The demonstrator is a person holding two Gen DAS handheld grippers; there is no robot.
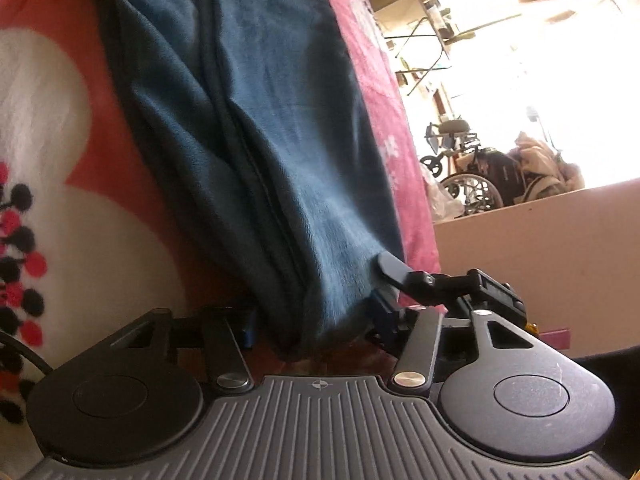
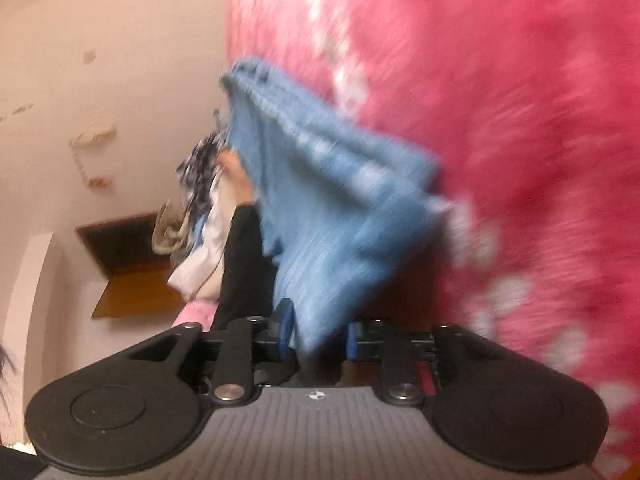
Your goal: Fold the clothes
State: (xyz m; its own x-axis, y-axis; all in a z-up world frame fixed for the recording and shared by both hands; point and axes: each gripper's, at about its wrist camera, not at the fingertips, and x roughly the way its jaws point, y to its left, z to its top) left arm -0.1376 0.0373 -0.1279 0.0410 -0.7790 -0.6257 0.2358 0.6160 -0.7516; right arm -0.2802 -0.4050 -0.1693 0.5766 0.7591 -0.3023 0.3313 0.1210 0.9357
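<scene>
Your left gripper [image 1: 316, 320] was clamped on the near end of the blue garment [image 1: 256, 128]; the cloth bunched between the two blue pads [image 1: 378, 308] and ran away from the tool across the pink and white blanket [image 1: 60, 160]; a dark seam ran lengthwise down the cloth. In the left wrist view, another black gripper finger [image 1: 394, 270] touched the garment's right edge just beside your tool; whether it gripped the cloth could not be told.

Your right gripper [image 2: 316, 334] held a second portion of the blue garment [image 2: 320, 208]; its pads [image 2: 284, 326] stood a little apart with the fabric pinched between them; the cloth rose from the tool to a ribbed band at its far end, lifted clear of the pink blanket [image 2: 500, 120]; that view was blurred by motion.

A hand [image 2: 236, 176] with a dark sleeve showed behind the raised cloth; a heap of other clothes [image 2: 200, 208] lay beyond it against the wall [image 2: 100, 80]. In the left wrist view, a wheelchair [image 1: 472, 176] stood well apart from the blanket, in bright light.
</scene>
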